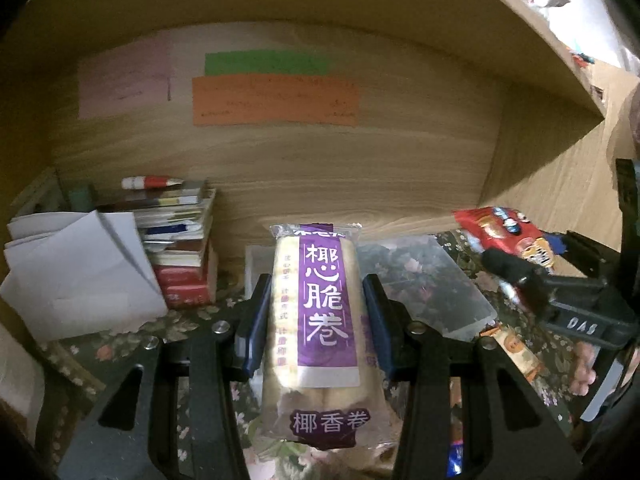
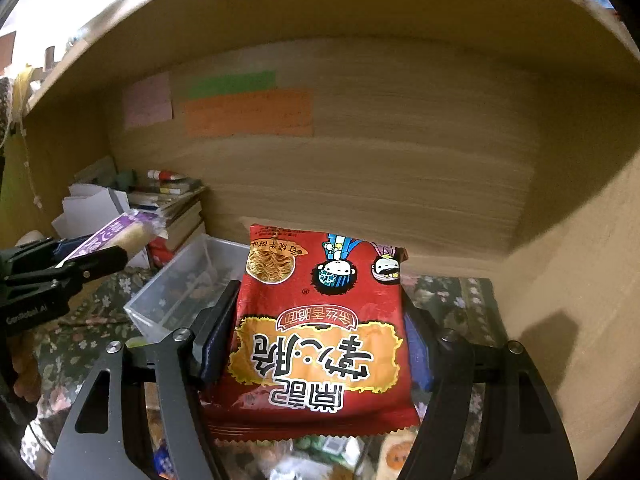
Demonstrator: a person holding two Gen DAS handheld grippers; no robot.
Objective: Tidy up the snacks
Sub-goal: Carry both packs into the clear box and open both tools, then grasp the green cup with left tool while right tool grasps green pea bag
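My left gripper [image 1: 316, 304] is shut on a purple-labelled pack of coconut rolls [image 1: 316, 320], held upright above the floral cloth. My right gripper [image 2: 316, 320] is shut on a red noodle-snack bag [image 2: 320, 328], printed upside down to this view. A clear plastic bin [image 1: 436, 284] stands just beyond both, open and seemingly empty; it also shows in the right wrist view [image 2: 180, 288]. The right gripper with the red bag [image 1: 504, 236] appears at the right of the left view. The left gripper with the purple pack [image 2: 120, 232] appears at the left of the right view.
A stack of books [image 1: 180, 248] and white papers [image 1: 80, 272] fill the back left of the wooden cubby [image 2: 400, 160]. Coloured notes [image 1: 276, 100] are stuck to the back panel. Several more snack packs [image 2: 320, 452] lie on the floral cloth [image 2: 452, 292] below.
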